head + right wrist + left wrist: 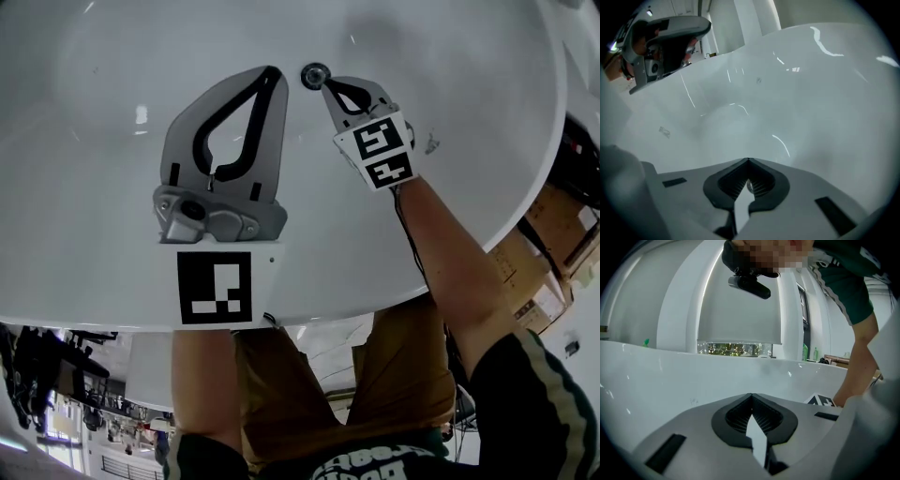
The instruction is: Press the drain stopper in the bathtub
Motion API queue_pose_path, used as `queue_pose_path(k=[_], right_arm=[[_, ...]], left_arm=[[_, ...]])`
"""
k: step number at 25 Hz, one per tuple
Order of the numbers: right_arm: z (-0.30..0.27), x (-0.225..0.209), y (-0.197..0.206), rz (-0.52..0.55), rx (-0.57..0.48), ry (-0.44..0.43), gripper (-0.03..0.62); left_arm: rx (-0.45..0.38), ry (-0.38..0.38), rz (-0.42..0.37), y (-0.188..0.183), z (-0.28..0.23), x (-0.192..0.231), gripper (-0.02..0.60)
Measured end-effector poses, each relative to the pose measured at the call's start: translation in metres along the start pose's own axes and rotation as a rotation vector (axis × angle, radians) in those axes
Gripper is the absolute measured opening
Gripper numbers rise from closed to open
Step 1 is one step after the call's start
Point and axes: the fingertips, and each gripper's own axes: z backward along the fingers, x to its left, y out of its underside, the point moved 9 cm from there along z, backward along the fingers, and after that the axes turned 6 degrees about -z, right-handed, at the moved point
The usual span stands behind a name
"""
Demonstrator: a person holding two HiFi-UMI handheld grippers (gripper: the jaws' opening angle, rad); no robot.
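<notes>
In the bathtub (94,141), closed right gripper (327,85) adjoins drain stopper (314,75), closed left gripper (273,71) beside.

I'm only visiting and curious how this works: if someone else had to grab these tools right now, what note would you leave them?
Left hand-held gripper: jaws together, empty, held inside the bathtub, just left of the drain stopper and apart from it.
Right hand-held gripper: jaws together, holding nothing, tips right at the stopper's edge.
Done: the right one is at the stopper. Whether the stopper is pressed cannot be told.
Left: probably shift the closed tips onto the stopper's middle, push down, then lift away.
</notes>
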Motion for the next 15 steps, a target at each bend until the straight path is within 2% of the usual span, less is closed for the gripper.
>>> queue_pose_path(k=[15], right_arm=[[-0.075, -0.009, 0.032, 0.032, 0.208, 0.008, 0.009]], left_arm=[[0.000, 0.032, 0.040, 0.020, -0.009, 0.010, 0.008]])
